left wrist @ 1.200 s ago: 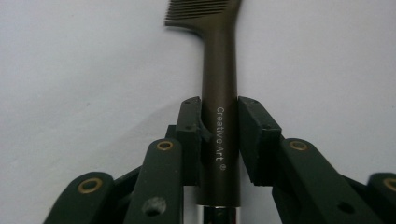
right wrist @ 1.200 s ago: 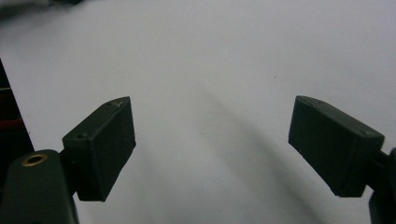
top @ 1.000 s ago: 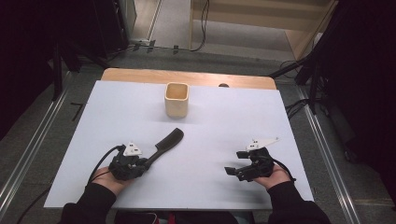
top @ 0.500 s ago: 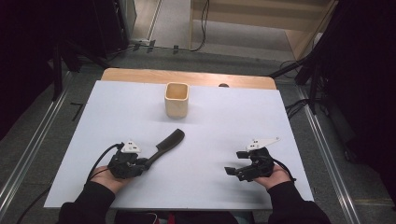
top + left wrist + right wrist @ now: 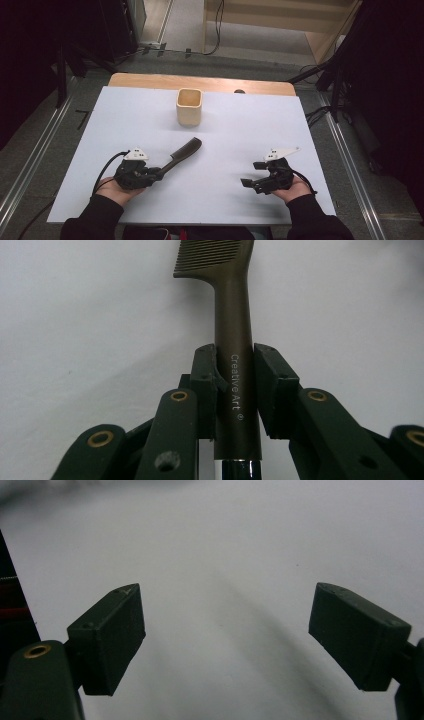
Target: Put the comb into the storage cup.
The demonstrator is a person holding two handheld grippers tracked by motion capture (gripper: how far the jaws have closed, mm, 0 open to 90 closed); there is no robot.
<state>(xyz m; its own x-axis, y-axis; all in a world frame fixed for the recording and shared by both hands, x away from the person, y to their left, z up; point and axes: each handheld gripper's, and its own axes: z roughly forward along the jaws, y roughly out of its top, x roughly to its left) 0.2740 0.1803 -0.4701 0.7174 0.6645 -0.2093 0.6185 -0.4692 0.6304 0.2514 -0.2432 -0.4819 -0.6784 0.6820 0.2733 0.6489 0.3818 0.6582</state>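
Observation:
A dark brown comb point(image 5: 181, 153) lies slanted on the white table, its teeth end toward the far right. My left gripper point(image 5: 156, 173) is shut on the comb's handle point(image 5: 234, 365); in the left gripper view both black pads press the handle from either side. A square beige cup point(image 5: 189, 106) stands upright at the far middle of the table, well beyond the comb. My right gripper point(image 5: 252, 174) rests at the near right, open, and in the right gripper view its pads point(image 5: 107, 636) stand wide apart over bare table.
The white table top point(image 5: 240, 130) ends in a wooden strip point(image 5: 150, 80) at the far side. Metal rails run along both sides on the floor. The person's dark sleeves come in from the near edge.
The left gripper and the comb have shifted slightly; the comb stays slanted in the same grip. The right gripper has kept still.

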